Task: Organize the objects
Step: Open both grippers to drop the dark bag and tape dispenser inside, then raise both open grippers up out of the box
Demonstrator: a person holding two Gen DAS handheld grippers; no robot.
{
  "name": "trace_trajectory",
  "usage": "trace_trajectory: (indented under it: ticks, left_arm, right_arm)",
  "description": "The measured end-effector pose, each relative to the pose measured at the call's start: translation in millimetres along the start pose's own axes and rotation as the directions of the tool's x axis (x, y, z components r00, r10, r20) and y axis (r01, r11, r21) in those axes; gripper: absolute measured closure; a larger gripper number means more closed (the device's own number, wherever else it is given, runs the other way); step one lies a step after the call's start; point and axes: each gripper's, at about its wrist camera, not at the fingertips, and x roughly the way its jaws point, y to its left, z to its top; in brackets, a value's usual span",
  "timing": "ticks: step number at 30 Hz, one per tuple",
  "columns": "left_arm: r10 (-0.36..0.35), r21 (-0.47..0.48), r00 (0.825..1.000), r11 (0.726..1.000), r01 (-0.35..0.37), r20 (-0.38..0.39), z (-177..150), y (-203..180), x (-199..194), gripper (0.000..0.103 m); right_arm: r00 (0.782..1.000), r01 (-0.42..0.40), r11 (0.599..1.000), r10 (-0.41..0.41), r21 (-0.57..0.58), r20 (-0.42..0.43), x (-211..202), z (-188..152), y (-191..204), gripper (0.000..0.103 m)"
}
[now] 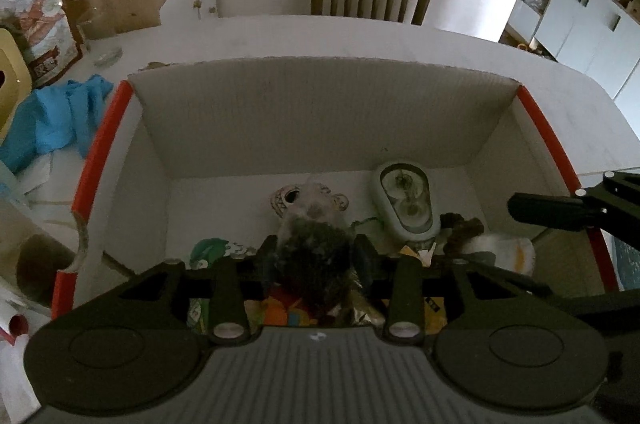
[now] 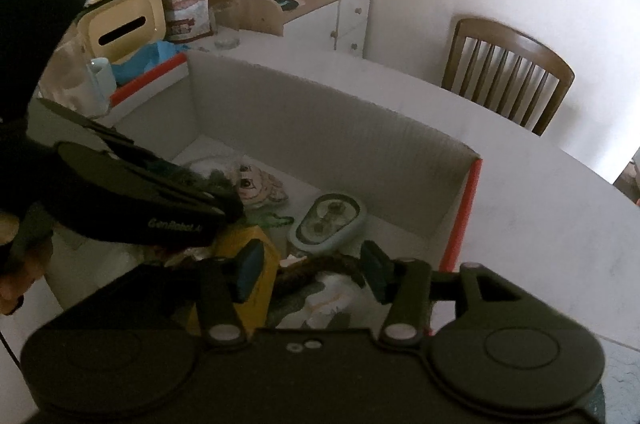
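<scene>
The left tongs point(image 1: 316, 256) hang low inside the big white cardboard box with red edges point(image 1: 100, 152) on the white bench point(image 1: 460, 48), their jaws nearly together on a dark fuzzy bundle wrapped in clear film point(image 1: 312, 244), pads touching its sides; whether they pinch or are letting go I cannot tell. It sits near the box's front, among a pale green oval case with two round windows point(image 1: 406, 200) to the right and a small cream figure with big eyes point(image 1: 288, 200) behind. The right tongs point(image 2: 310, 270) stand about half open and empty above a brown braided cord point(image 2: 320, 264), beside a yellow carton point(image 2: 260, 264). To do it well, set the bundle on bare floor, then open fully before lifting. The left tongs' body reads "GenRobot".
</scene>
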Motion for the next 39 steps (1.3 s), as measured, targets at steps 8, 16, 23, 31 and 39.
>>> trace_trajectory:
  ticks: [8, 16, 23, 31, 39]
  left_arm:
    - [0.004, -0.019, 0.998, 1.000, -0.003, 0.057, -4.3, -1.3, -21.7, 0.047]
    - [0.004, -0.026, 0.991, 1.000, -0.001, 0.131, -7.2, -2.9, -50.4, 0.043]
    - [-0.003, -0.017, 0.979, 1.000, 0.007, 0.203, -14.0, -6.8, -78.4, 0.032]
    - [0.002, -0.012, 0.964, 1.000, 0.001, 0.266, -22.0, -12.1, -106.7, 0.025]
    - [0.000, -0.005, 0.949, 1.000, 0.002, 0.316, -30.3, -19.5, -129.4, 0.019]
  right_arm:
    - [0.999, -0.016, 0.999, 0.015, 0.029, 0.031, -18.7, -1.9, -6.9, 0.045]
    - [0.996, -0.047, 0.997, 0.042, 0.059, 0.080, -42.4, -1.5, -10.6, 0.041]
    - [0.988, -0.076, 0.995, 0.066, 0.065, 0.139, -66.6, -1.9, -10.9, 0.032]
    - [0.978, -0.096, 0.993, 0.080, 0.073, 0.195, -90.6, -7.8, -11.1, 0.017]
    - [0.959, -0.118, 0.987, 0.084, 0.110, 0.270, -116.4, -17.9, -19.5, 0.007]
